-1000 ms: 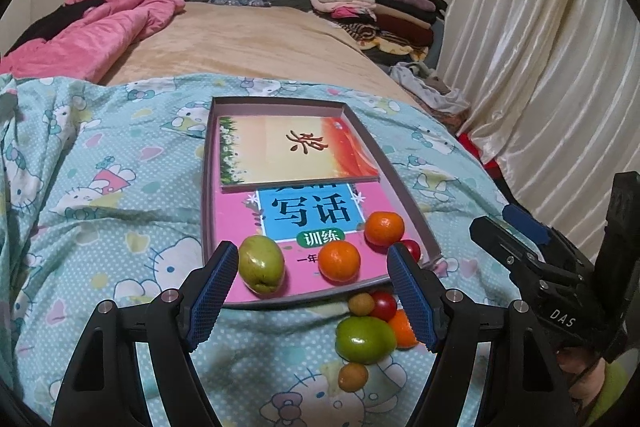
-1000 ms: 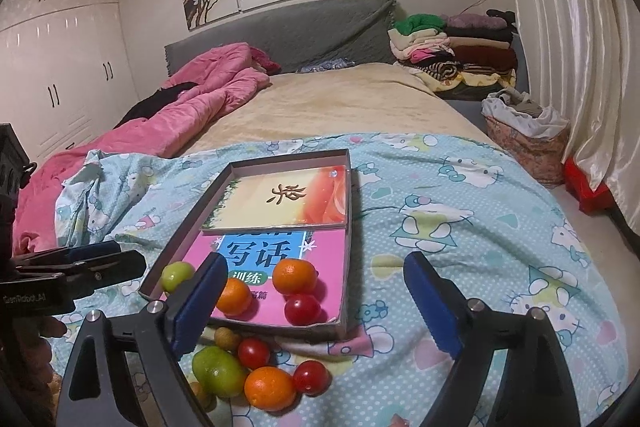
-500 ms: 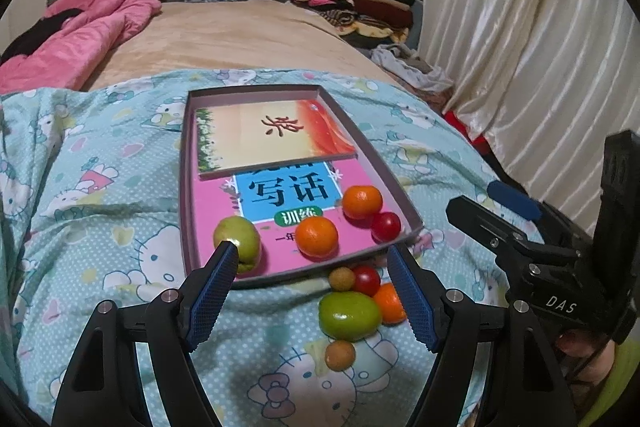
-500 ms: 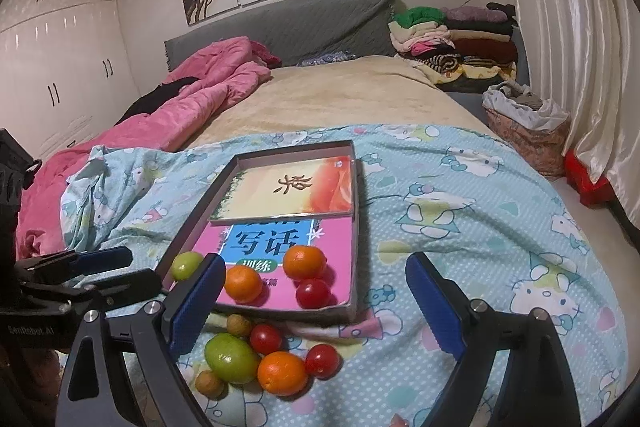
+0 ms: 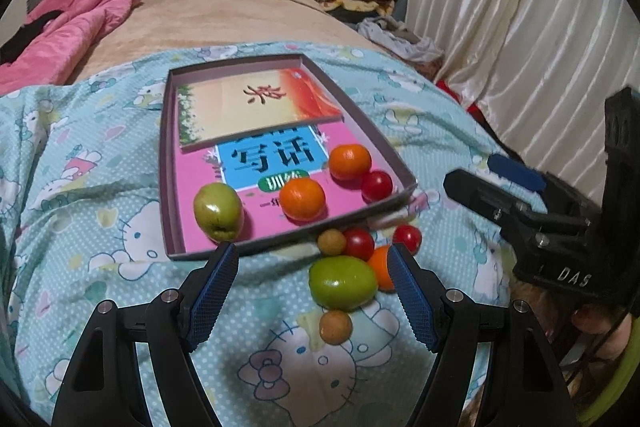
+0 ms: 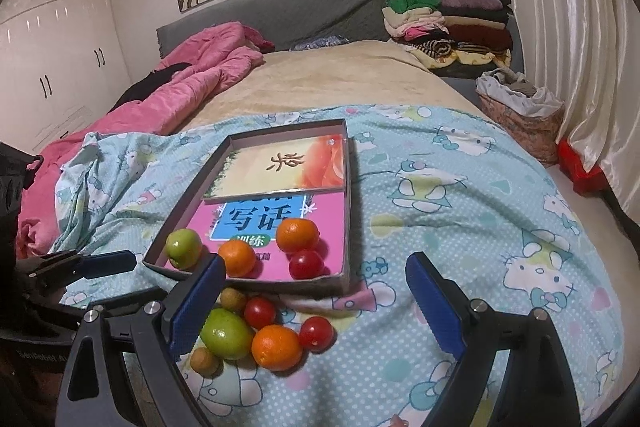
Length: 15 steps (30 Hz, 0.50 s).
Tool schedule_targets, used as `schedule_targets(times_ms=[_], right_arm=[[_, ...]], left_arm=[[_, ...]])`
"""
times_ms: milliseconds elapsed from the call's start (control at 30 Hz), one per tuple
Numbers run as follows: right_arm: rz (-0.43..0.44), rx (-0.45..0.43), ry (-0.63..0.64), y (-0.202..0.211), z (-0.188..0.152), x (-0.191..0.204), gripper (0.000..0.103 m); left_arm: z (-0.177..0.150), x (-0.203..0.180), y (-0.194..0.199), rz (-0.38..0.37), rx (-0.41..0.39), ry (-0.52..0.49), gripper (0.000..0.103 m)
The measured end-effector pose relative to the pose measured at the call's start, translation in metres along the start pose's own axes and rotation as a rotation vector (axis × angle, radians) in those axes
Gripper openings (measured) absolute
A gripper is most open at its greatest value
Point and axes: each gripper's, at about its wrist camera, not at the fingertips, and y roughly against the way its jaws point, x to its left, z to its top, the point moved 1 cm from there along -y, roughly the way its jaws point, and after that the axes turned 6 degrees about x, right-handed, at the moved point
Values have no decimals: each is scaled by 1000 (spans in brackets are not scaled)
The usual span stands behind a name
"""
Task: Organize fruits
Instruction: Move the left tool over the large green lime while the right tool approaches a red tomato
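The left gripper [image 5: 310, 269] hangs with jaws spread wide and empty over the loose fruit, just short of the shallow box [image 5: 400, 169]; the right gripper [image 6: 314, 285] is likewise agape and empty. Inside the box, at its near end, a green fruit [image 5: 218, 211], two oranges [image 5: 302, 198] and a cherry tomato [image 5: 377, 185] sit on two books [image 5: 256, 107]. Just outside its near wall lie another green fruit [image 5: 342, 287], an orange [image 6: 277, 347], two tomatoes [image 6: 260, 311] and two small brown fruits [image 5: 335, 327] on the Hello Kitty blanket [image 5: 100, 195].

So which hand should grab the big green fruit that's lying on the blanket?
Probably the left. The open left gripper already has the big green fruit between its blue fingers. The open right gripper sits more over the small red tomato and round orange.
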Motion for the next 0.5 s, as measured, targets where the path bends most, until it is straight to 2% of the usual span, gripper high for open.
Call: schedule_targets(times_ms=[267,500], right_arm=[[18,14,14,-2,-2,2,92],[44,35,25,-6,-4,5,92]], left_arm=[[-9,-15,-8,10,39,-71,78],[-11,-15,-15,3,63,-77,78]])
